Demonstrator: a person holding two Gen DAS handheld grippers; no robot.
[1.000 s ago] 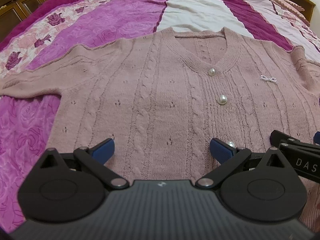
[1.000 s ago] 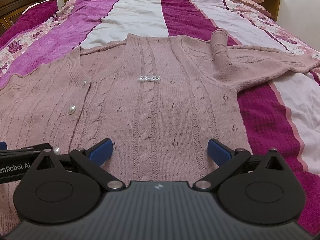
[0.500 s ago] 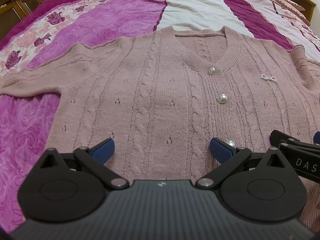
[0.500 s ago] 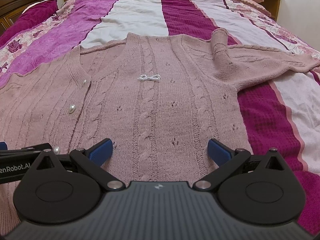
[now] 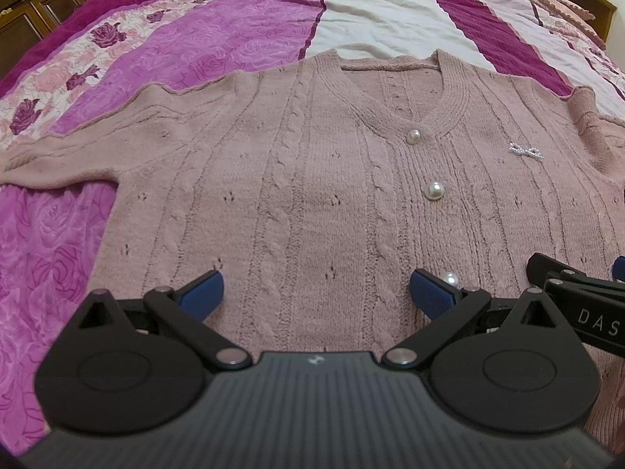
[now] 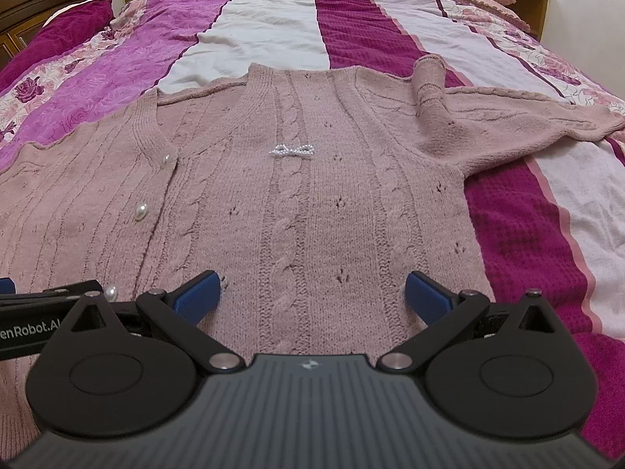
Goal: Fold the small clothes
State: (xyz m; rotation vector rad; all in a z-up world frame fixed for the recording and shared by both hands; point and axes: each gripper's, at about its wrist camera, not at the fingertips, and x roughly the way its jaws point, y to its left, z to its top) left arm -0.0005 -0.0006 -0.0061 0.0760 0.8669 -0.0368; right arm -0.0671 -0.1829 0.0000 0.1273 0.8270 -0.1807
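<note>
I hold left gripper [image 5: 314, 293] and right gripper [image 6: 312, 293] spread wide, empty, over the cardigan [image 5: 312, 179]; its neckline points away, sleeves spanning the bedspread [image 6: 273, 27] sideways.

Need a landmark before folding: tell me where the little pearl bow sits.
The pearl bow lies on the cardigan chest, right of the pearl buttons in the right wrist view, just below the neckline.

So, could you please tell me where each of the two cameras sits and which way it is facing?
Left wrist: sits on the left claw, low over the pink cardigan, facing its neckline and the headboard; own open blue fingers show, plus the right claw at the edge.
Right wrist: sits on the right claw, facing the same way; own open fingers show, plus part of the left claw.
Shared: cardigan, pearl buttons, beaded bow, striped bedspread.
</note>
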